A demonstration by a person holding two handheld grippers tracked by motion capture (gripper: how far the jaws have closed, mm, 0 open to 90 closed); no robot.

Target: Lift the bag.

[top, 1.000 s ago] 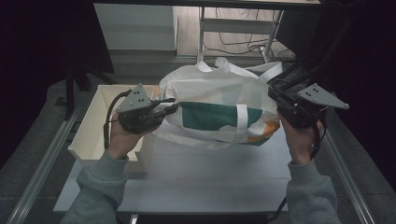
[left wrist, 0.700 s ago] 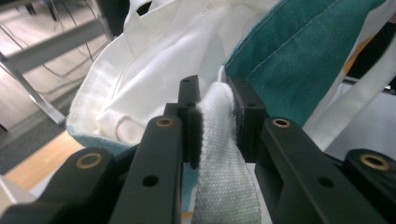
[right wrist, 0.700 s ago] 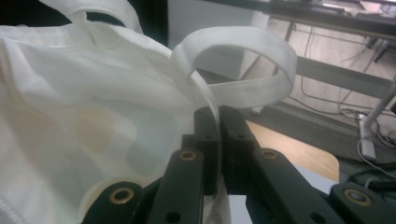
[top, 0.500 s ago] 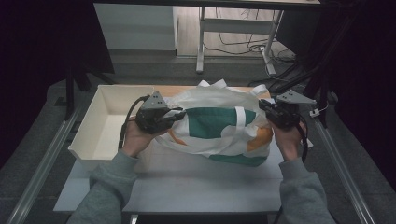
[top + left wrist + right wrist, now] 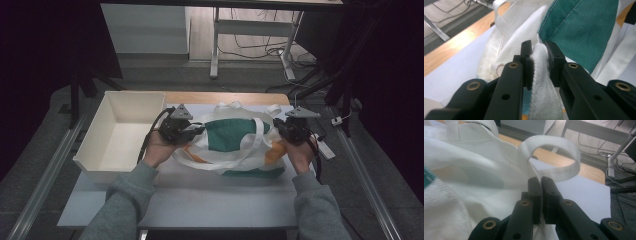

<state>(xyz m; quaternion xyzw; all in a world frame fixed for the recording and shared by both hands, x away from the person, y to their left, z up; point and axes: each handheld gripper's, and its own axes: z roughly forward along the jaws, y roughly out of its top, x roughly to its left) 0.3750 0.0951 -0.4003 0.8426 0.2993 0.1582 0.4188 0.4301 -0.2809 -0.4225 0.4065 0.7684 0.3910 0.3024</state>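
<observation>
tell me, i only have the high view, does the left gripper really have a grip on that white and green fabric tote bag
Observer: Yes. In the left gripper view, the left gripper has a fold of the white and green fabric tote bag bunched between its pads.
Operator: and the right one
Observer: The right gripper has its jaws nearly together on a thin edge of the bag's white cloth.
Operator: anything near its tips
Observer: A white webbing handle loop curls just beyond them, over the pale table top.
</observation>
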